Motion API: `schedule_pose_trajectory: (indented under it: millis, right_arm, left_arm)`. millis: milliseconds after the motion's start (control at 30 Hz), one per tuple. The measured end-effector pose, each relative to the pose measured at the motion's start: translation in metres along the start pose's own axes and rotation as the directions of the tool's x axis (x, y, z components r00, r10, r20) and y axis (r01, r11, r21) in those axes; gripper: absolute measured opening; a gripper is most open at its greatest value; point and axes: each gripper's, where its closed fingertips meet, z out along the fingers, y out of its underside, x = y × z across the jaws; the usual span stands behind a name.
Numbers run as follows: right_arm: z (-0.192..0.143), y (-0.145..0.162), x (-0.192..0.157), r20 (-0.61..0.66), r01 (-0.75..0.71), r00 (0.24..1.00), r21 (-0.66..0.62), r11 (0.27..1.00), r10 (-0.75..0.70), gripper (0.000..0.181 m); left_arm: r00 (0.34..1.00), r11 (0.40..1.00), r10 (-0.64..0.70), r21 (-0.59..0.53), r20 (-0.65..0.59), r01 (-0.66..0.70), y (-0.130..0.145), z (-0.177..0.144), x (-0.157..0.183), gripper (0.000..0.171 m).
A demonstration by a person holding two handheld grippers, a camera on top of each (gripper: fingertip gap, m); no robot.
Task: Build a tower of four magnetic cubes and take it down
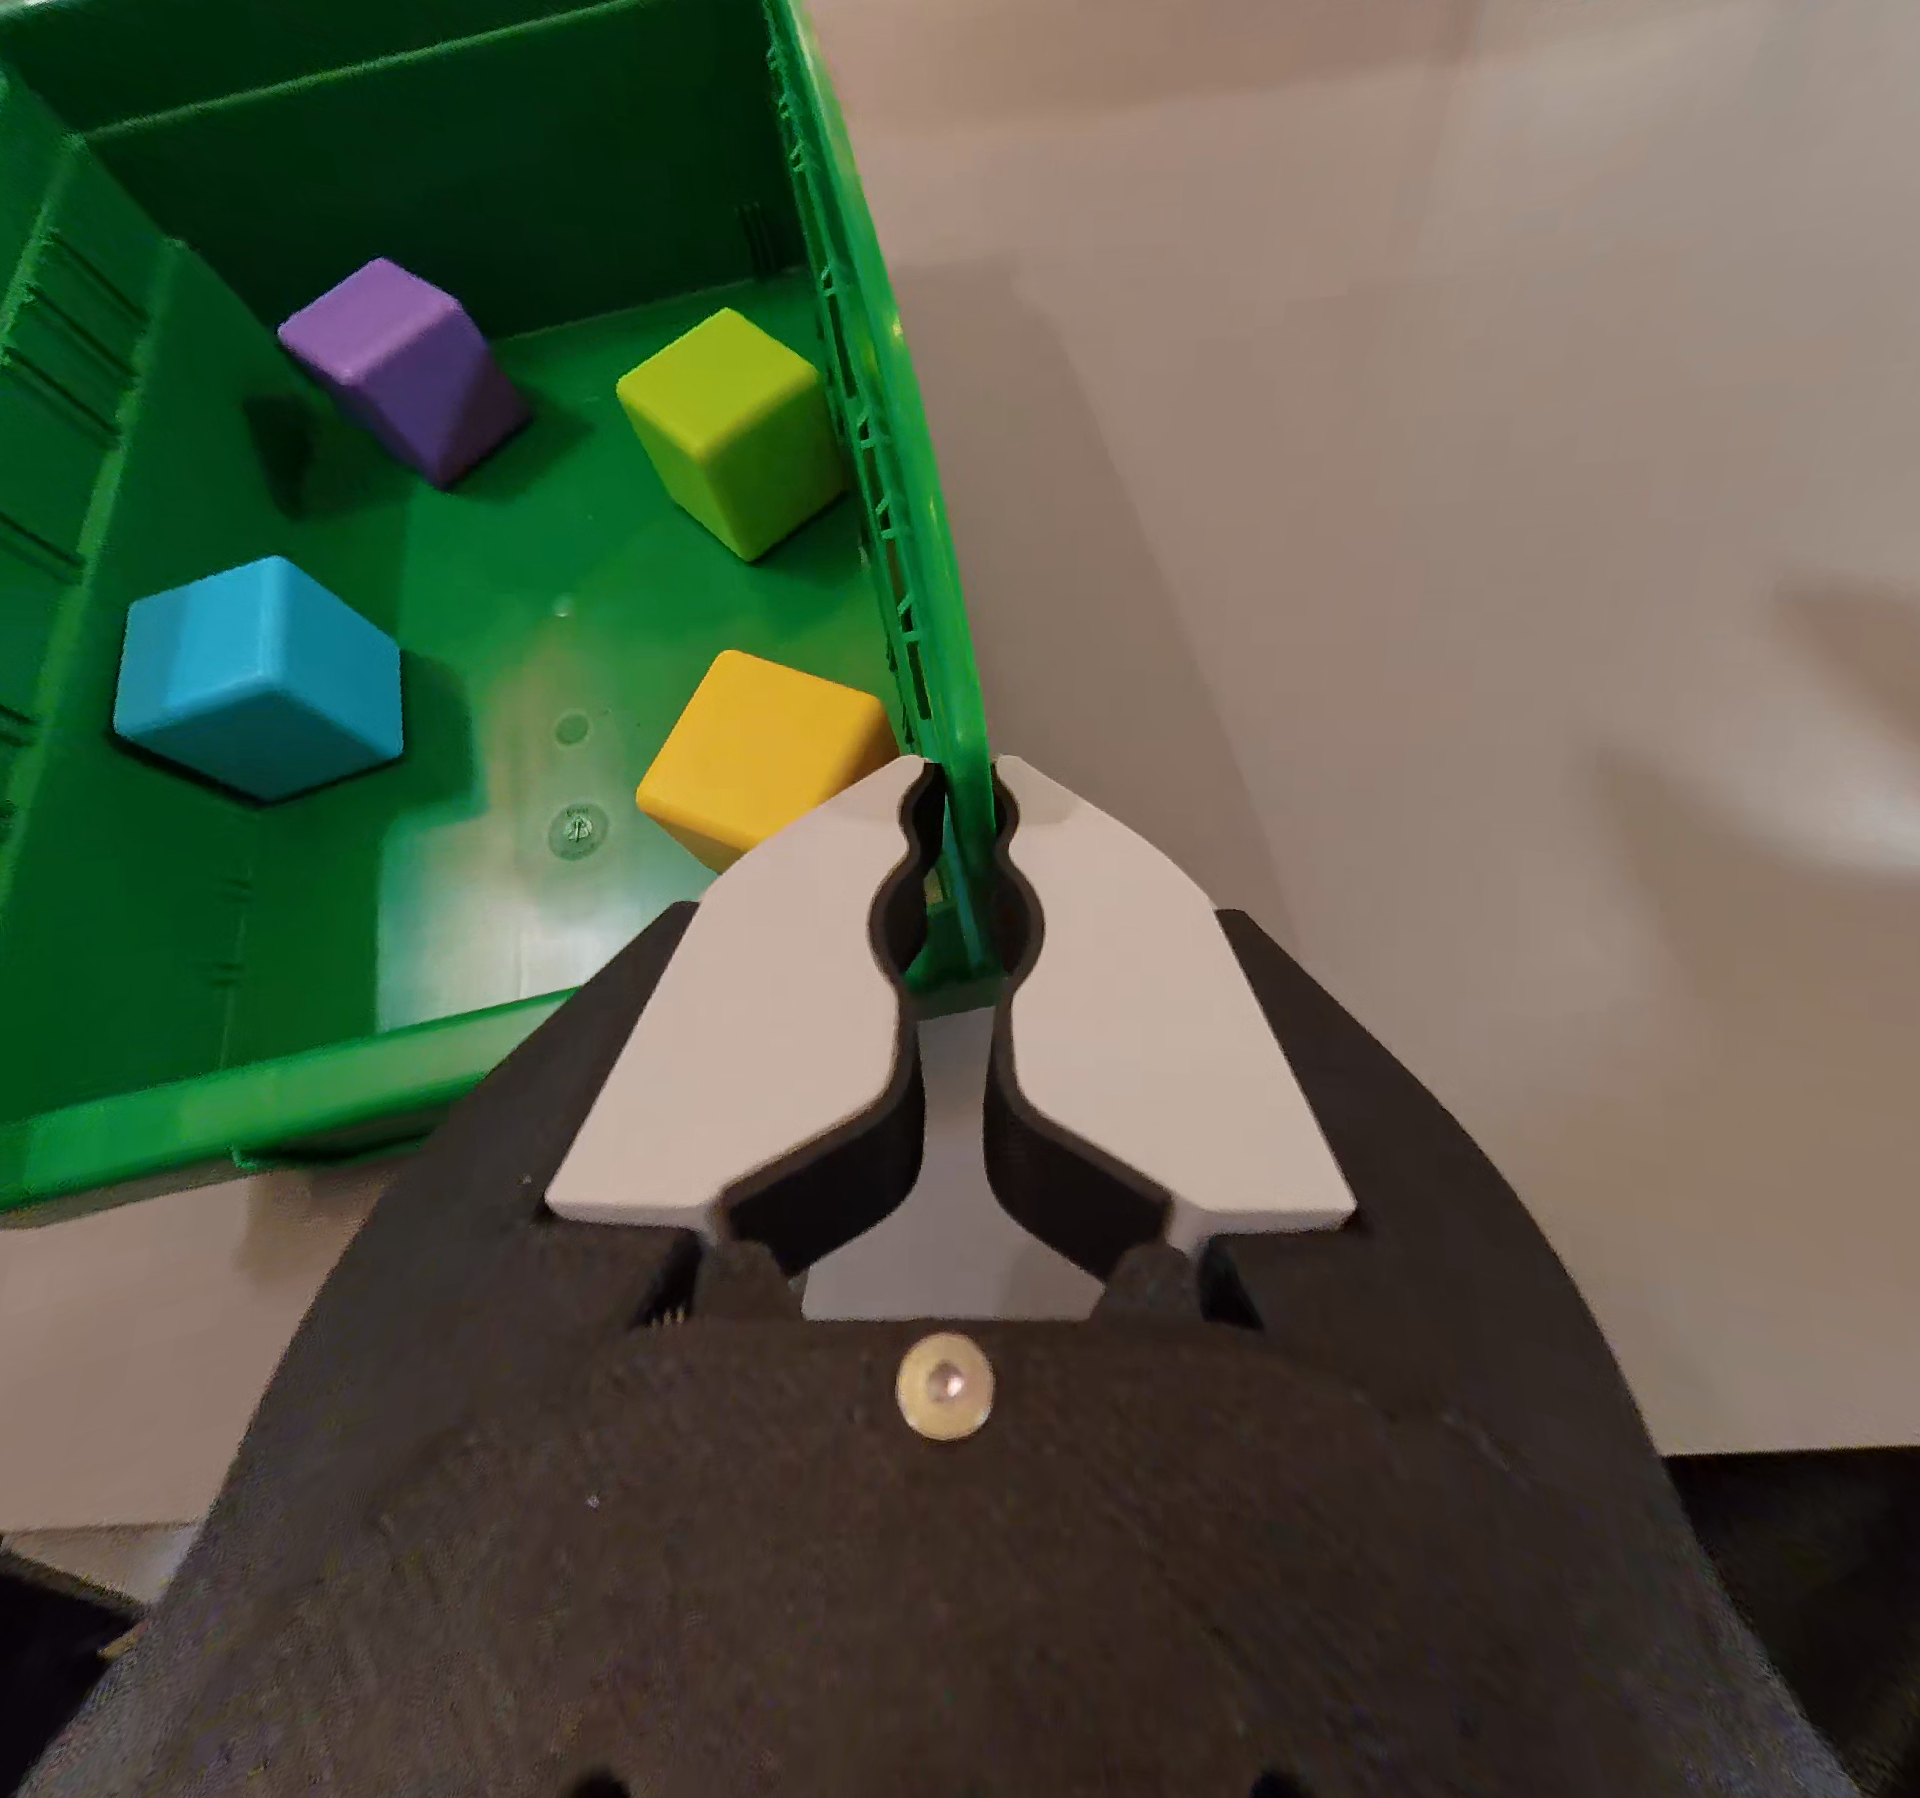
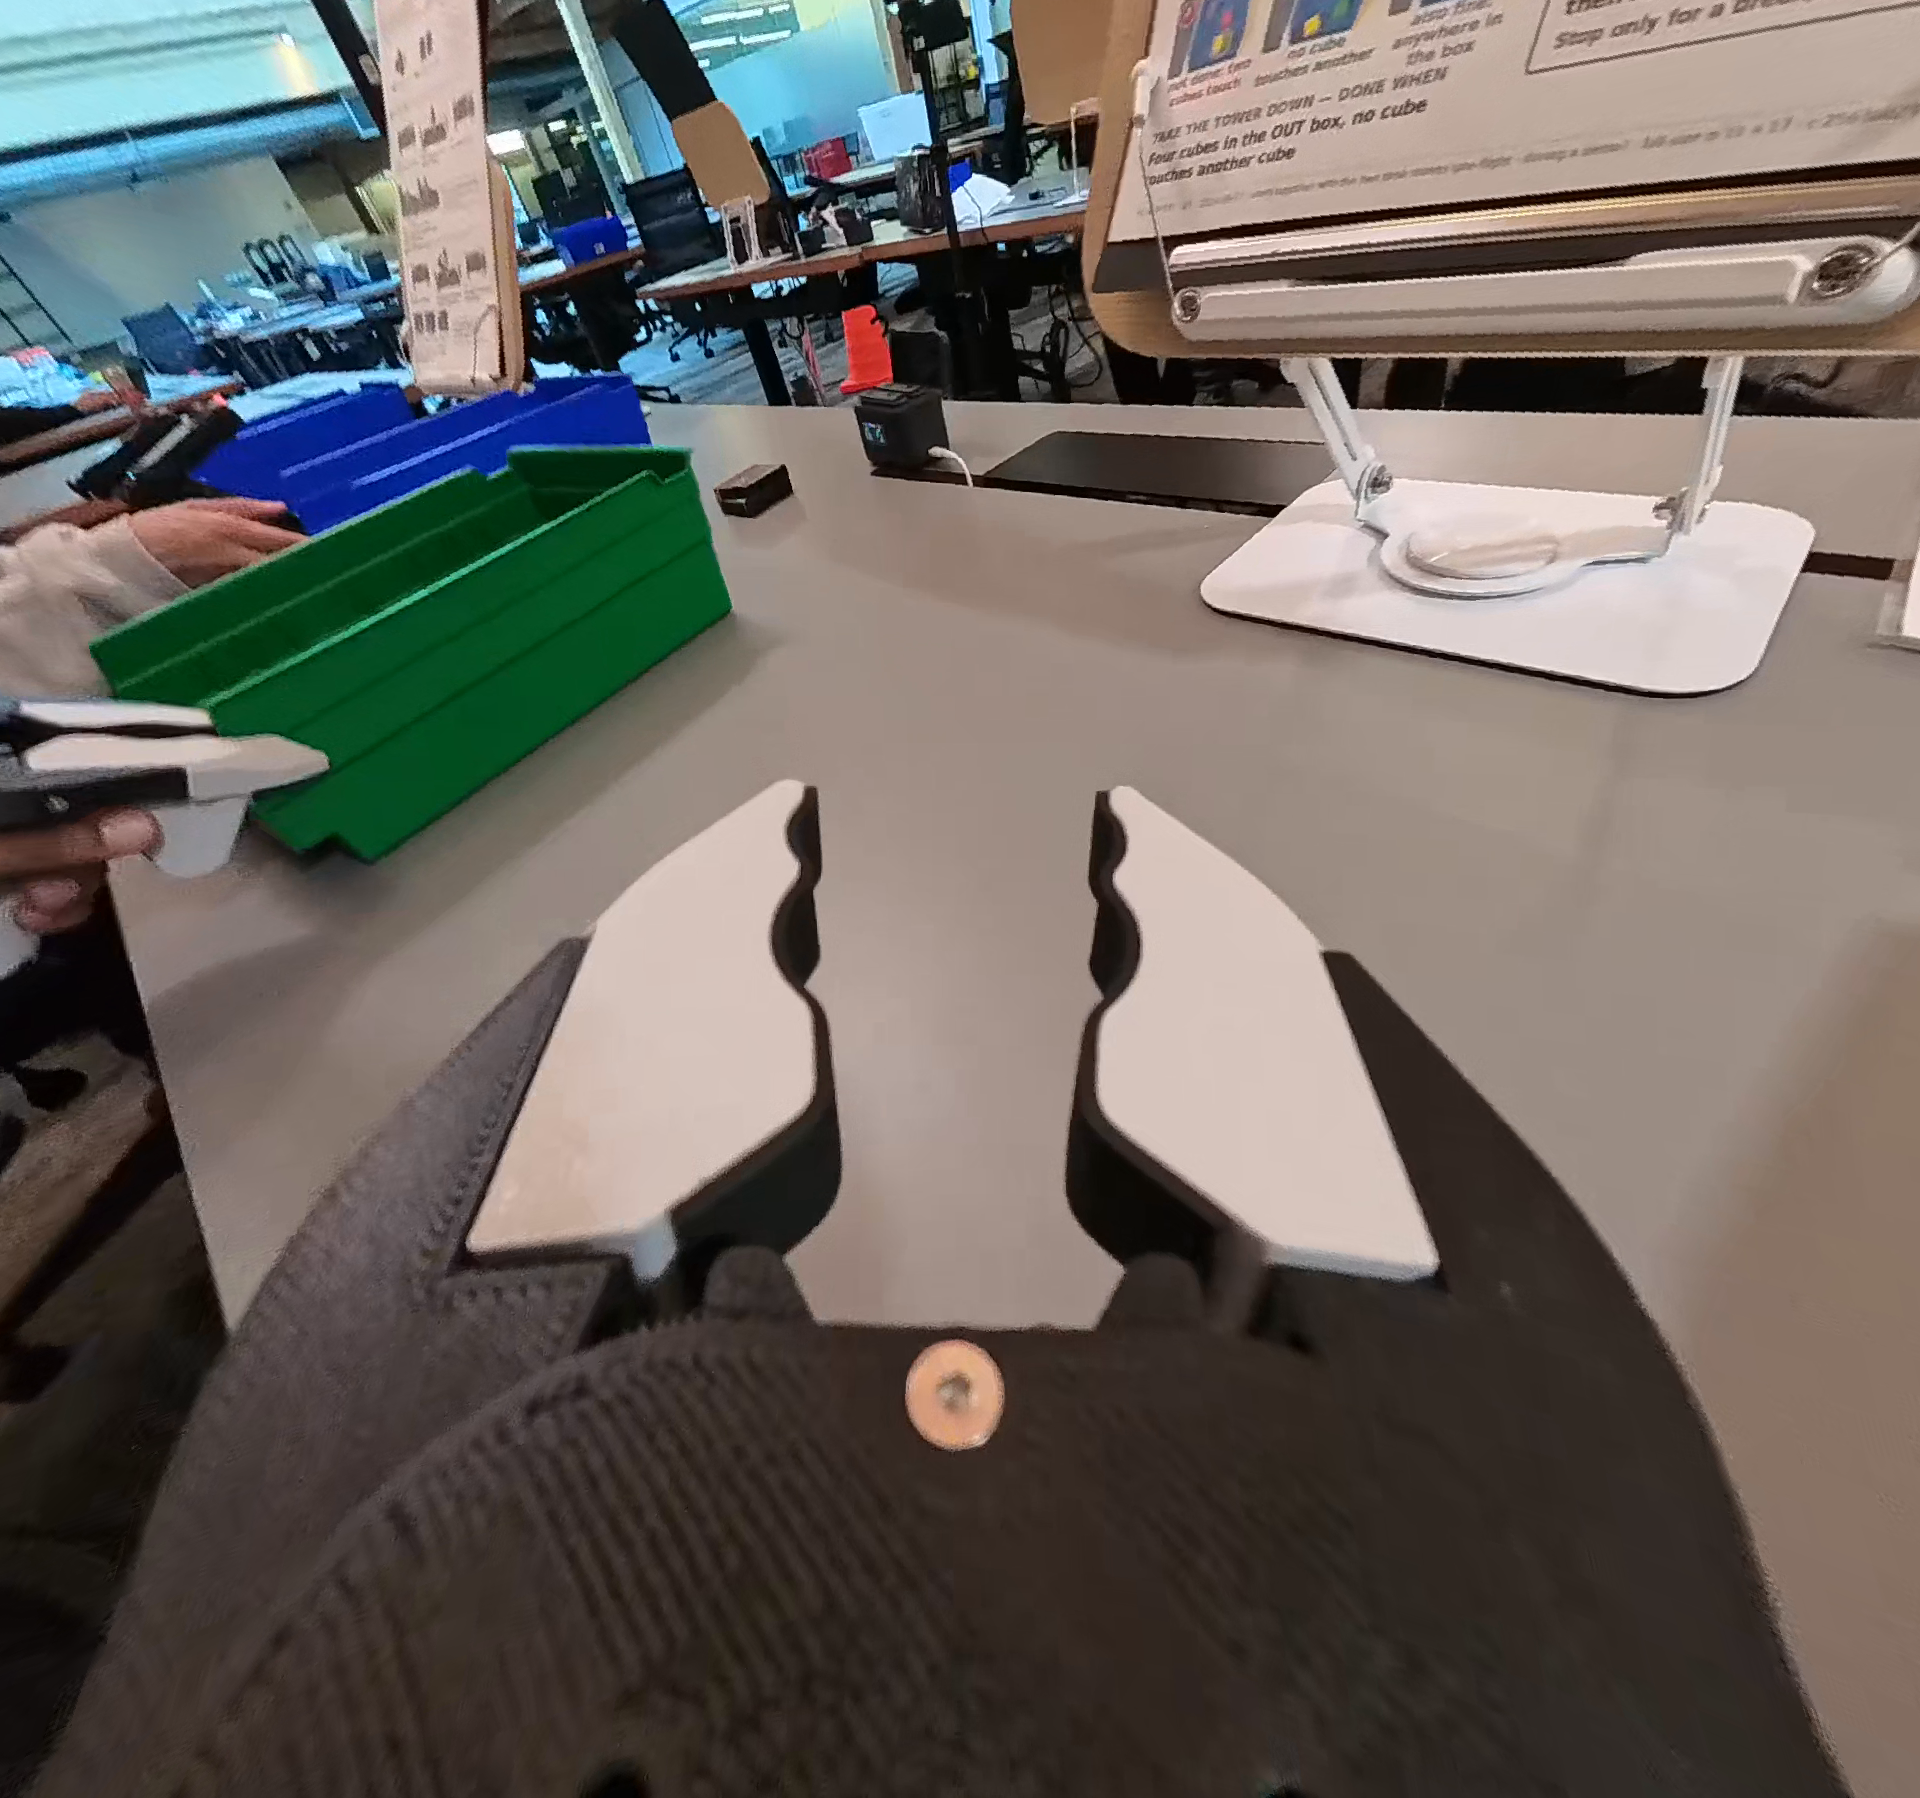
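My left gripper (image 1: 968,774) is shut on the right wall of a green bin (image 1: 914,522), near its front corner. Inside the bin lie a purple cube (image 1: 405,366), a lime cube (image 1: 732,429), a blue cube (image 1: 260,678) and a yellow cube (image 1: 764,756), none touching another. My right gripper (image 2: 956,803) is open and empty above the grey table (image 2: 1143,709). In the right wrist view the green bin (image 2: 436,636) sits at the left, with the left gripper (image 2: 301,766) at its near corner.
A blue bin (image 2: 436,444) stands behind the green one. A white stand (image 2: 1507,595) holding an instruction board is at the back right. A small black block (image 2: 753,489) and a black box with a cable (image 2: 902,427) lie at the back. A person's hand (image 2: 208,538) rests at the left. There is about 35 cm between the tips of the two grippers.
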Motion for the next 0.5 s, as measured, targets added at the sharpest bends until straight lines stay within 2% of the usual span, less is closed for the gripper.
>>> schedule_pose_trajectory:
  millis: [133,267,500]
  right_arm:
    - [-0.003,0.005,-0.002,-0.011,0.039,0.999,-0.022,0.999,-0.039,0.050]
    - [-0.007,0.007,0.001,-0.025,0.032,0.999,-0.025,0.999,-0.033,0.050]
    - [-0.018,0.007,0.010,-0.050,-0.014,0.999,-0.016,1.000,0.013,0.050]
  left_arm:
    - [0.994,0.995,0.094,0.023,-0.055,-0.093,-0.002,0.004,-0.004,0.008]
    - [0.998,1.000,-0.018,0.025,-0.057,0.019,-0.006,0.008,-0.004,0.004]
    - [0.997,0.997,0.068,0.032,-0.020,-0.067,-0.011,0.013,0.008,0.005]
